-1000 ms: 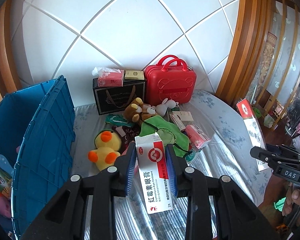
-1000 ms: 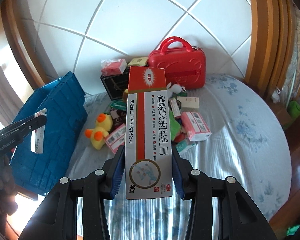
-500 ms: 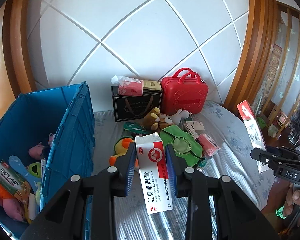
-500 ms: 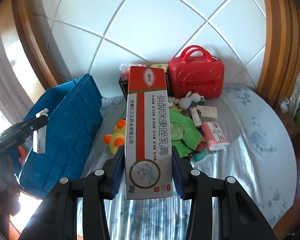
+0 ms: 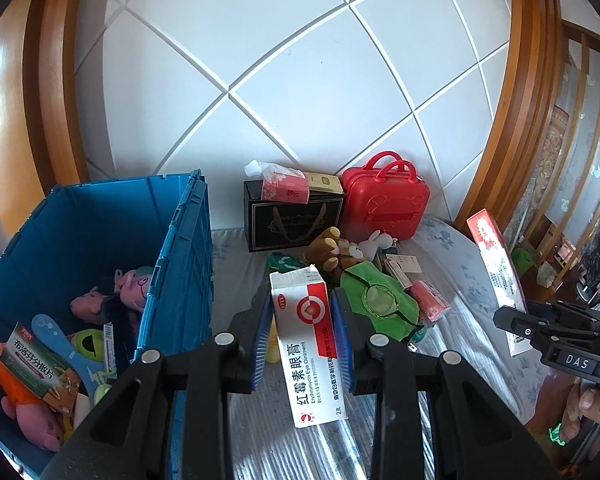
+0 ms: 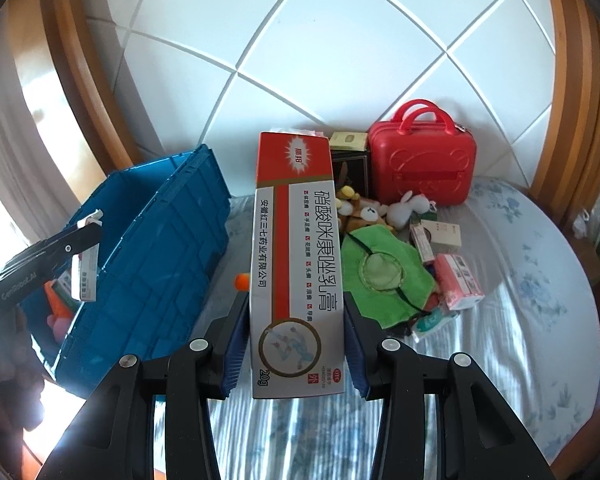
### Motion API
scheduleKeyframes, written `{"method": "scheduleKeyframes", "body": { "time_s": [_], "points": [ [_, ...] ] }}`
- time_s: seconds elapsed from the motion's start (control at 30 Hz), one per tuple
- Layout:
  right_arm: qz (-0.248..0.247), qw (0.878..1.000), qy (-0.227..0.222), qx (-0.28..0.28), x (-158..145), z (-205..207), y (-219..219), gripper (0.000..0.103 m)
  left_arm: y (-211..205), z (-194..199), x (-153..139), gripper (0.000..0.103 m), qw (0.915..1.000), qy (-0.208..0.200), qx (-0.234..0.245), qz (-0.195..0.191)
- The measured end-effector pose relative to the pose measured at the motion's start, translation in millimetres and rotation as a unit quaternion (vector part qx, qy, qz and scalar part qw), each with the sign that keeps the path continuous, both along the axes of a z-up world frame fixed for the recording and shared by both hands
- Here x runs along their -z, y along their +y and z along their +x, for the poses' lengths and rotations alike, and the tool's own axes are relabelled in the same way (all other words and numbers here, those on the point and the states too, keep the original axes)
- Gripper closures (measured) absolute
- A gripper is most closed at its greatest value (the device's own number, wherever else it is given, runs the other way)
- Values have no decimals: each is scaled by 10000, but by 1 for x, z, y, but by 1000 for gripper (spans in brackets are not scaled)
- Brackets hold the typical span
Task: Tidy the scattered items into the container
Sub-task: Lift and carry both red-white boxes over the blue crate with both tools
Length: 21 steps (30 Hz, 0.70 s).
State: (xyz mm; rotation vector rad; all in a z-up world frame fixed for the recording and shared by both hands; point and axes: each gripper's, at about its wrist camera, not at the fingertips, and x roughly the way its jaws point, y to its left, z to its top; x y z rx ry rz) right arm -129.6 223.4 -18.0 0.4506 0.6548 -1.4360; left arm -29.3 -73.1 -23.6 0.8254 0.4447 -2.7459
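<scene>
- Left gripper (image 5: 302,340): pads clamped on the small eye ointment box (image 5: 308,344), box sticks out forward between the fingers, carried in the air.
- Right gripper (image 6: 296,344): clamped on the bigger red-white cream box (image 6: 296,256), standing up out of the jaws.
- Blue crate (image 5: 180,264): just left of the left gripper, further left of the right one. Neither box is over the opening yet, as far as I can judge.
- Already in the crate: pink plush toys (image 5: 112,292), a green medicine box (image 5: 36,364), other bits.
- Ahead, still on the bed: green cloth pouch (image 6: 384,272), pink packets (image 6: 458,280), small cartons, bear plush (image 5: 328,250), rabbit plush (image 6: 406,208), part of a yellow duck toy.
- Farthest, by the wall: black gift box (image 5: 292,220), red case (image 5: 384,204). Can't tell if those count.
- Judgement: roughly mid-task; two boxes in transit, pile remains.
</scene>
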Motion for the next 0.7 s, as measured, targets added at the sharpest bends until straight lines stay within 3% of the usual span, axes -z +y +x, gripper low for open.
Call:
{"method": "scheduleKeyframes", "body": {
  "time_s": [0.7],
  "points": [
    [-135, 9990, 13, -424, 10, 64, -7, 61, -69, 45, -1, 75, 9989, 225, -365, 175]
  ]
}}
